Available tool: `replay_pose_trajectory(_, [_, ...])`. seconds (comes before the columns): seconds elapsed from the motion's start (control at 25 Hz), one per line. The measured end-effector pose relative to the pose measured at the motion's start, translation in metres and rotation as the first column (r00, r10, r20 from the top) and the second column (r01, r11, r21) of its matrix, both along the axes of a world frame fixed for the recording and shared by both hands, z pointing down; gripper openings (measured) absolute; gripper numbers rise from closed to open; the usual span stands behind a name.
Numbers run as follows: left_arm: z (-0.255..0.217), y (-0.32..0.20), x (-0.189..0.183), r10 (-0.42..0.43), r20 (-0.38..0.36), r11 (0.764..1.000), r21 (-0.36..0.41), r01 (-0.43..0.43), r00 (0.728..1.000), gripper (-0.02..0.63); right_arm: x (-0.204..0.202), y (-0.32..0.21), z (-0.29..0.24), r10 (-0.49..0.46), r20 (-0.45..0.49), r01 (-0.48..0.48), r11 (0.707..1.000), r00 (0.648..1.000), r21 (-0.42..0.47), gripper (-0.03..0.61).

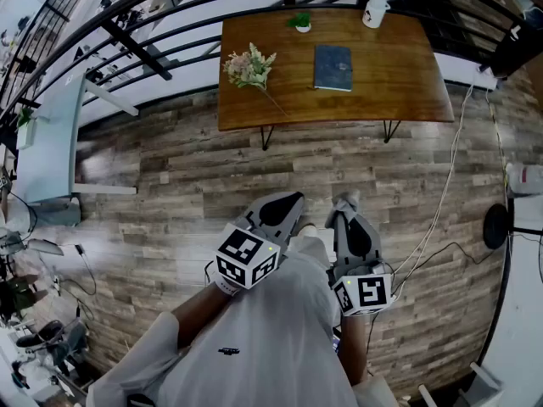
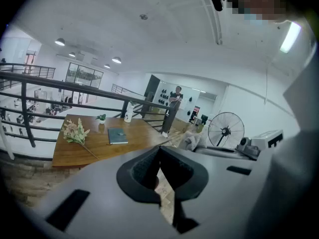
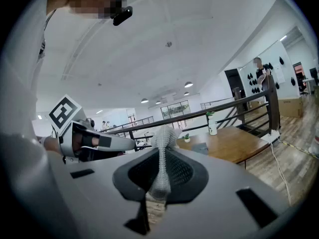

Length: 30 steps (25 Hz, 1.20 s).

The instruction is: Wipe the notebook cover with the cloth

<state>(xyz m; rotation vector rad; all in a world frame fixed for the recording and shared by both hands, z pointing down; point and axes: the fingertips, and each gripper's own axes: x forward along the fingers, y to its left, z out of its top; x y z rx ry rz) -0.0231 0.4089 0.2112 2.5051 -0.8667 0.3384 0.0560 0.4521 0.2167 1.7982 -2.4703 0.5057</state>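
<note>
The dark blue notebook (image 1: 333, 67) lies flat on a brown wooden table (image 1: 407, 91) well ahead of me; it also shows as notebook (image 2: 117, 135) and notebook (image 3: 200, 147). My right gripper (image 1: 344, 202) is shut on a grey knitted cloth (image 3: 162, 148), which sticks up between its jaws. The cloth (image 1: 346, 198) hangs over the floor, far short of the table. My left gripper (image 1: 291, 200) is beside it with jaws together and nothing between them. In its own view the left gripper (image 2: 159, 151) points toward the table.
On the table lie a dried flower bunch (image 1: 250, 66), a small potted plant (image 1: 299, 22) and a white bottle (image 1: 374, 7). A black railing (image 1: 136, 45) runs behind it. A white cable (image 1: 441, 202) trails over the wooden floor. A fan (image 2: 226, 129) stands at the right.
</note>
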Motion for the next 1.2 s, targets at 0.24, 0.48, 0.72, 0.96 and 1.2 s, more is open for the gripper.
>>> replay_pose_trajectory(0.24, [-0.012, -0.002, -0.039, -0.026, -0.037, 0.999, 0.032, 0.027, 0.999, 0.02, -0.034, -0.003, -0.007, 0.004, -0.012, -0.004, 1.0, 1.0, 0.01, 0.025])
replay_pose_trajectory(0.48, [-0.013, -0.008, -0.068, -0.074, -0.079, 0.996, 0.033, 0.077, 0.994, 0.018, -0.054, -0.015, -0.034, -0.008, -0.067, 0.013, 0.997, 0.998, 0.076, 0.023])
replay_pose_trajectory(0.72, [-0.022, -0.005, -0.068, -0.118, -0.085, 0.991, 0.06, 0.124, 0.989, 0.02, -0.039, -0.013, -0.04, 0.005, -0.097, 0.006, 0.994, 0.995, 0.107, 0.021])
replay_pose_trajectory(0.96, [-0.018, 0.004, -0.058, -0.194, -0.067, 0.978, 0.067, 0.198, 0.979, 0.02, -0.011, -0.021, -0.038, -0.039, -0.079, 0.048, 0.992, 0.996, 0.118, 0.021])
replay_pose_trajectory(1.2, [-0.01, 0.003, -0.042, -0.258, -0.047, 0.963, 0.062, 0.261, 0.965, 0.02, 0.003, -0.037, -0.035, -0.109, -0.054, 0.116, 0.985, 0.993, 0.131, 0.021])
